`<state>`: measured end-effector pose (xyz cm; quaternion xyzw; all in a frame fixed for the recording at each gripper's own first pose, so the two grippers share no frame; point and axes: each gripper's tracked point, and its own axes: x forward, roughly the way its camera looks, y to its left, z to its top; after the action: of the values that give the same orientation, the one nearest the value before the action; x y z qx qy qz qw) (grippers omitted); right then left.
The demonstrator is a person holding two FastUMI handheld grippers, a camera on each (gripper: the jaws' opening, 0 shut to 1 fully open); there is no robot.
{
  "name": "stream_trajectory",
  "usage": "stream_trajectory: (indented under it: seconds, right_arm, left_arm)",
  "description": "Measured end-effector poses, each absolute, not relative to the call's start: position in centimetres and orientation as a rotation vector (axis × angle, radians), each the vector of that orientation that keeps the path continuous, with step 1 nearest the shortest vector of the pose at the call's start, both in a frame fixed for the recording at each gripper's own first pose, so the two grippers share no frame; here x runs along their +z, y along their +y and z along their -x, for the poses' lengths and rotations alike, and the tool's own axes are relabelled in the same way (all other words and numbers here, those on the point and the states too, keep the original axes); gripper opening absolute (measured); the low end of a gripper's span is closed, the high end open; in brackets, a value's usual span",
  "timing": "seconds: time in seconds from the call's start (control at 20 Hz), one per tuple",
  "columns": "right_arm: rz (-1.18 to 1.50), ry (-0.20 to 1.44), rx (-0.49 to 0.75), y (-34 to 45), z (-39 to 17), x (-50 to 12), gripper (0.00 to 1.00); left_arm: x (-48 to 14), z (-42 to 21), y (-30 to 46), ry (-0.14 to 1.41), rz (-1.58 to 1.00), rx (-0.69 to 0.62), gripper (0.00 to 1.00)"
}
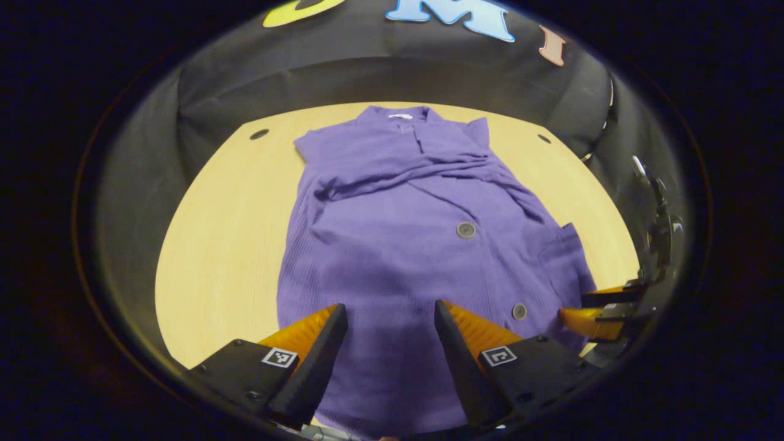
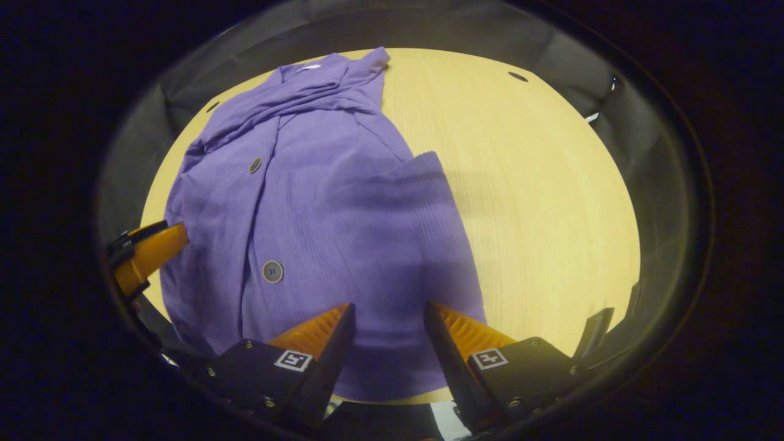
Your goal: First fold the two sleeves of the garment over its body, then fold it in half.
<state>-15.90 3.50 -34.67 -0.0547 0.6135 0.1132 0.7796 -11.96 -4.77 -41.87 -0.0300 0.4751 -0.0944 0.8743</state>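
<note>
The purple garment (image 1: 398, 245) lies flat across the wooden table (image 1: 233, 233), both sleeves already folded over its body; the left gripper (image 1: 391, 343) and right gripper (image 2: 387, 334) hover released above its hem, grasping nothing. Pinching both hem corners evenly should keep the halving fold square. One garment, two visible buttons, two grippers

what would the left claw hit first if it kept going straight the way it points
Most likely the purple garment: the open left claw points along its body toward the collar. Depth is unclear, so how soon it would meet it is uncertain.
</note>
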Motion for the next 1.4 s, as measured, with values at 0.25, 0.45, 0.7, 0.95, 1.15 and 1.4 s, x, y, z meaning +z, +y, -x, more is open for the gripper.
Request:
stream_trajectory:
  seconds: [0.25, 0.45, 0.7, 0.95, 1.15, 1.4]
  right_arm:
    - [0.126, 1.347, 0.234, 3.5, 15.8, -34.7, 0.82]
    - [0.131, 1.361, 0.228, 3.6, 15.8, -34.7, 0.82]
    - [0.129, 1.383, 0.220, 3.7, 15.7, -34.7, 0.83]
    - [0.134, 1.377, 0.212, 3.8, 15.5, -34.7, 0.84]
    - [0.158, 1.384, 0.242, 4.0, 15.9, -34.8, 0.84]
    - [0.197, 1.374, 0.285, 4.5, 16.1, -34.7, 0.65]
  left_arm:
    - [-43.3, 15.3, -2.4, 1.060, 0.066, -0.142, 0.91]
    - [-45.1, 17.1, -1.6, 1.136, 0.051, -0.139, 0.90]
    - [-45.8, 16.8, -1.4, 1.159, 0.004, -0.120, 0.90]
    - [-45.9, 16.4, -1.4, 1.167, 0.040, -0.085, 0.91]
    - [-45.8, 16.1, -1.2, 1.163, 0.033, -0.097, 0.88]
    - [-45.8, 15.6, -0.9, 1.148, 0.030, -0.089, 0.60]
